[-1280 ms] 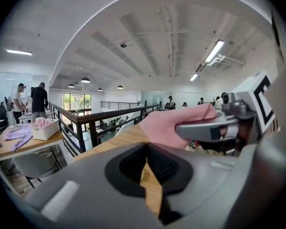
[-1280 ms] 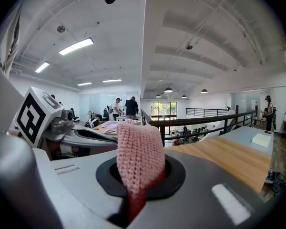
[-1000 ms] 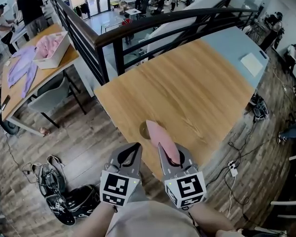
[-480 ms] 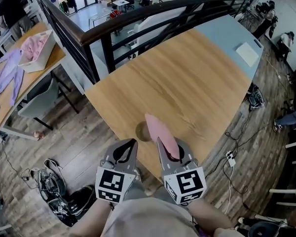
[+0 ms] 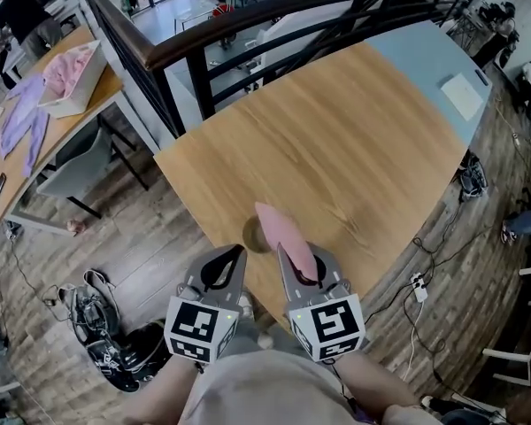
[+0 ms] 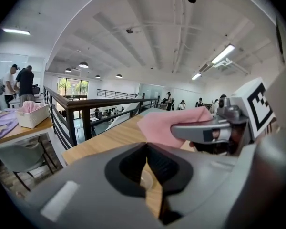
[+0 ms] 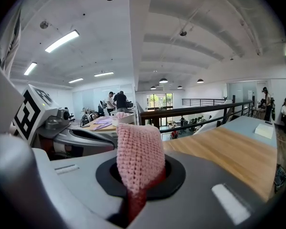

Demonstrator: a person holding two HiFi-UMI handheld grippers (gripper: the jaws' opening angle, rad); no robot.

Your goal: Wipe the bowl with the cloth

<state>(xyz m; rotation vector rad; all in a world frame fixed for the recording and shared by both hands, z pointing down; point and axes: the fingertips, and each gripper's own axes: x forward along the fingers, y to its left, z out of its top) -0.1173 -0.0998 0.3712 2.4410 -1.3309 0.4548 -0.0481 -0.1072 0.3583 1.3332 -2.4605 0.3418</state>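
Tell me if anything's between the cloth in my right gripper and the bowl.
Nothing visible does. In the head view the cloth in the right gripper overlaps the right side of the bowl, with only bare table around it.

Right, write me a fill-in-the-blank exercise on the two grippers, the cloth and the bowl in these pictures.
1. The right gripper is shut on a knitted ____ cloth.
2. The left gripper is shut and holds ____.
3. The bowl stands near the edge of a ____ table, partly behind the cloth in the head view.

Missing words: pink; nothing; wooden.
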